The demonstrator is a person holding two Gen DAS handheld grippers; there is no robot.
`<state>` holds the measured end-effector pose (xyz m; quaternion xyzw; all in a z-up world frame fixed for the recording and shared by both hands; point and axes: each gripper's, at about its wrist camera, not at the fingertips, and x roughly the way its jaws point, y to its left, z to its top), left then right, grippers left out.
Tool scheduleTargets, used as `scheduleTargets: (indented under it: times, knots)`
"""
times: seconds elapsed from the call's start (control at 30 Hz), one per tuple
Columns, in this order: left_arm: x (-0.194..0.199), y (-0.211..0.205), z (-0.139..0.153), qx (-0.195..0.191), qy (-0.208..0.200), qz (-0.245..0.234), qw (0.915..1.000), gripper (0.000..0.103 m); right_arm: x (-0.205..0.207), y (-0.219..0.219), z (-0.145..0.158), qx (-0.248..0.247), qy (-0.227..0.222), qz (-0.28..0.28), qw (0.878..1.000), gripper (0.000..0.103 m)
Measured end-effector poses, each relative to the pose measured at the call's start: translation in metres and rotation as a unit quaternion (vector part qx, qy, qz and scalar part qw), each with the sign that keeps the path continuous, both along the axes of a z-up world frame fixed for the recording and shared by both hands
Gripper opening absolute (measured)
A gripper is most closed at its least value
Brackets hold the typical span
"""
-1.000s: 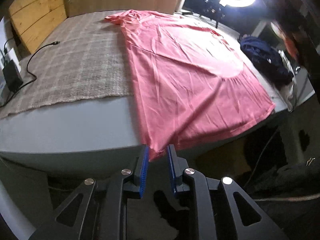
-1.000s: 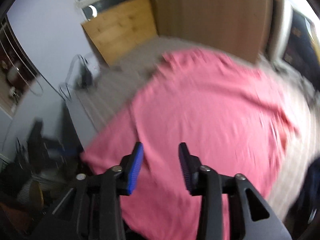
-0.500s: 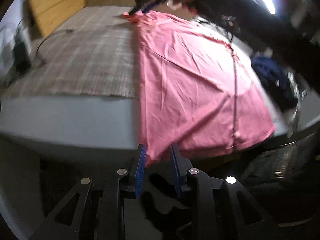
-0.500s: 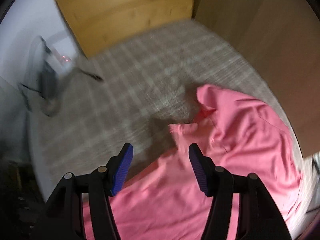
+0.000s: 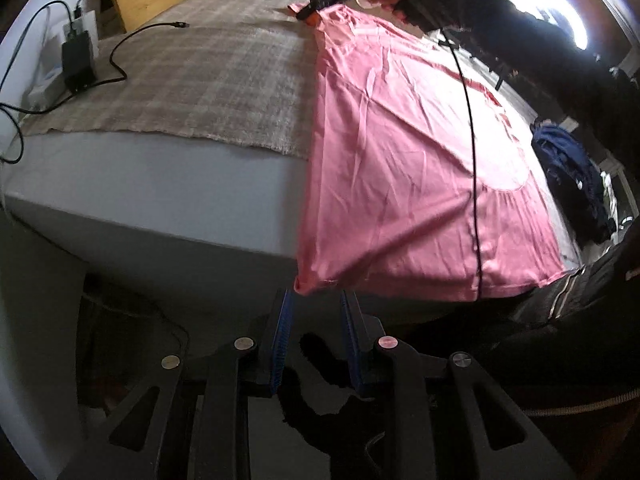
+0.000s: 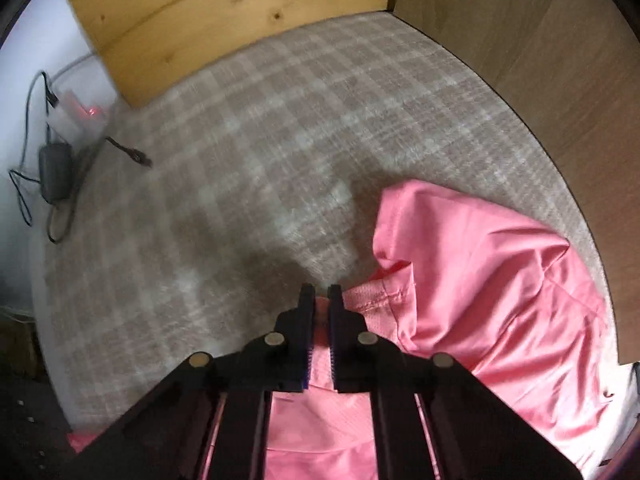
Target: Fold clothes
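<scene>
Pinching the pink shirt [image 6: 460,280], the right hand-held gripper [image 6: 320,296] is clamped; left hand-held gripper [image 5: 316,300] spread, still widening.

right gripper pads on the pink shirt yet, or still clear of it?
Touching. The right wrist view shows the right gripper shut on the pink shirt, fabric pinched between its pads at the near edge.

A shirt [image 5: 420,168] lies spread flat on the bed [image 5: 140,200], its far part over a blanket [image 5: 208,76] that covers the bed's far side, its near corner hanging over the bed's edge just above the left gripper [image 5: 316,300]. The right gripper [image 6: 320,300] sits at the shirt's far corner, fabric between its fingers. A charger [image 5: 78,64] and its cable [image 5: 120,48] lie on the blanket's left side, and a heap of clothes [image 5: 572,172] lies right of the shirt.
</scene>
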<state>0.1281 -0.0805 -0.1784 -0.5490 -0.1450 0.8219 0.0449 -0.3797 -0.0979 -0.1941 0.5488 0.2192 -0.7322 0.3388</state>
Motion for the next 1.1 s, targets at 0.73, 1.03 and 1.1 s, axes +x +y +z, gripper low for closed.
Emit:
scheduleTargets:
  times: [0.73, 1.03, 1.1]
  knots:
    - [-0.003, -0.002, -0.006, 0.071, 0.006, -0.078, 0.9944, 0.002, -0.008, 0.026, 0.053, -0.158, -0.007, -0.074, 0.985, 0.002]
    - [-0.007, -0.024, -0.006, 0.067, -0.013, -0.036, 0.9970, 0.002, -0.007, 0.001, 0.022, -0.078, -0.032, -0.048, 0.995, 0.004]
    - [-0.007, -0.020, -0.006, 0.066, -0.013, -0.048, 0.9966, 0.007, -0.002, -0.007, 0.016, -0.046, -0.027, -0.030, 0.998, 0.012]
